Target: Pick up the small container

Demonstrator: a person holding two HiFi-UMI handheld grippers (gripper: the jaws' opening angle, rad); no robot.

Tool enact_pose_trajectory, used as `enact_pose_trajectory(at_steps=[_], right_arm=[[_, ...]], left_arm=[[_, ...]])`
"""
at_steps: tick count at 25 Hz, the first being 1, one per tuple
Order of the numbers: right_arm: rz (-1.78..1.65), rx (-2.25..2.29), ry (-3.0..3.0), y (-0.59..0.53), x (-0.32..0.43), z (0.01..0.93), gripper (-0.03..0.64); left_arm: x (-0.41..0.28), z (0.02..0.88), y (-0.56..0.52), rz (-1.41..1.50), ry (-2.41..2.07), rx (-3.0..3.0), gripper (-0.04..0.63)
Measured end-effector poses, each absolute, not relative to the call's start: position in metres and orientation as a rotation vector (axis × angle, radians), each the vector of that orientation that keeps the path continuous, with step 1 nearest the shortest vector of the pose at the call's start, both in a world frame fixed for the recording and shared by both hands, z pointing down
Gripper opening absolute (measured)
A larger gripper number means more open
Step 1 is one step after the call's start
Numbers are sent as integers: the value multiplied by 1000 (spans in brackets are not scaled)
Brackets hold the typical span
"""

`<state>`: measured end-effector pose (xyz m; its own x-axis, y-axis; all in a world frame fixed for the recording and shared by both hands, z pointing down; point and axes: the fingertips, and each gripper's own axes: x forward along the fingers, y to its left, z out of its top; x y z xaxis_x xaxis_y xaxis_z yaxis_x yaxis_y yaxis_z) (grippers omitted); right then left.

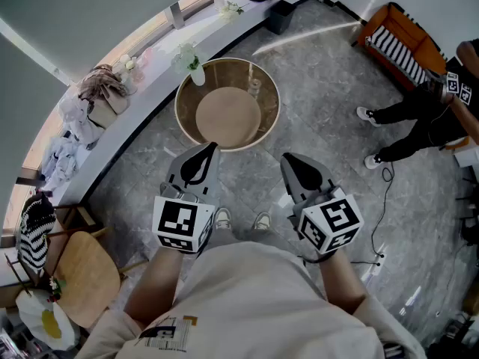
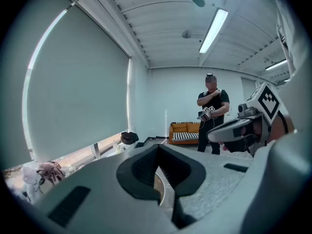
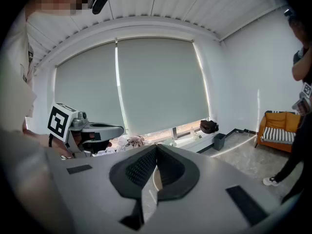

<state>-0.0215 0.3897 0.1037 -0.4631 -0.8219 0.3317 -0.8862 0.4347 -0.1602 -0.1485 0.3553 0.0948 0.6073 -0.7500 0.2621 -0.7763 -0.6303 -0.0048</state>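
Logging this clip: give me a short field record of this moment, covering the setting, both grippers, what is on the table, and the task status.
setting: room with stone floor, round table ahead of the wearer
left gripper: jaws shut, empty, held short of the table
right gripper: jaws shut, empty, held short of the table
on table: vase with flowers; small clear container, too small to detail
bystander: person standing near an orange sofa
task status: container not yet touched
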Motion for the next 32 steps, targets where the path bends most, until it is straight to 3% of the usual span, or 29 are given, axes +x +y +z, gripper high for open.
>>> enact_pose_trajectory(at_steps=[32], right_arm=[[442,1398,-2522,382,55,126,6]], left_arm=[[-89,103,364,366,-1474,2647,7]])
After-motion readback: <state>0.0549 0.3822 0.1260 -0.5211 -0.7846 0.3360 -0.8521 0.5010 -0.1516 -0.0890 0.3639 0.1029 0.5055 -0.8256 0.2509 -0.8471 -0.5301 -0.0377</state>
